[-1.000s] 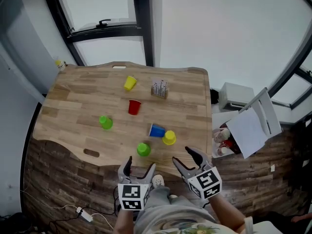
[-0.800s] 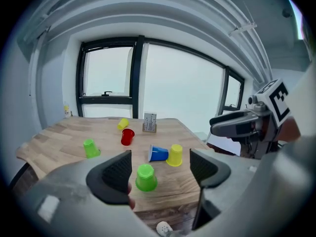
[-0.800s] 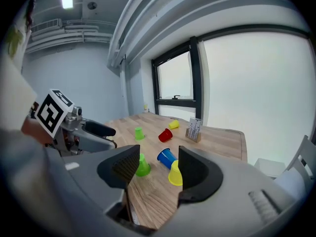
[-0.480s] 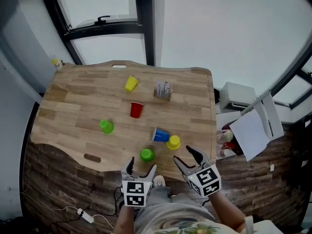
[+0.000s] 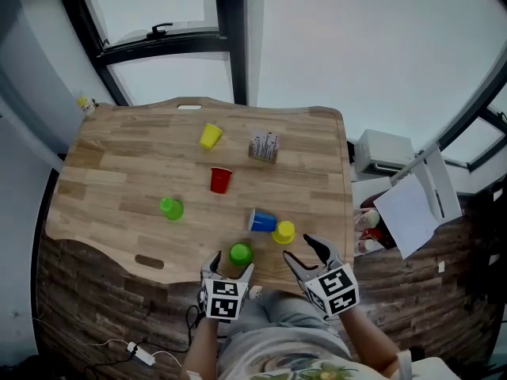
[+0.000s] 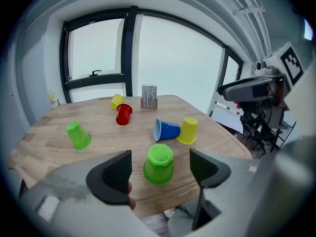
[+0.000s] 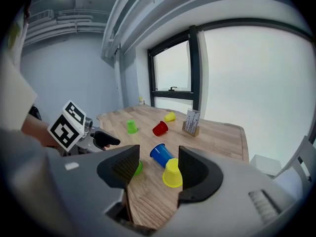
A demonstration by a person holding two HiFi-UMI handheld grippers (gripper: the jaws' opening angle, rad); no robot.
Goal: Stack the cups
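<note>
Left gripper view frames the upturned green cup (image 6: pixel 159 163) between your left gripper's (image 5: pixel 229 269) wide-open jaws, standing on the table (image 5: pixel 119 180) just ahead of their tips, with neither jaw touching it. Your right gripper (image 7: pixel 157 167) also gapes empty, with the upturned yellow cup (image 7: pixel 172 174) and the tipped blue cup (image 7: pixel 160 153) side by side just ahead of it.

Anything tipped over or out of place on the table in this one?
Yes: the blue cup lies on its side beside the upside-down yellow cup, and the red cup also lies on its side further back. Nothing looks spilled or damaged.
</note>
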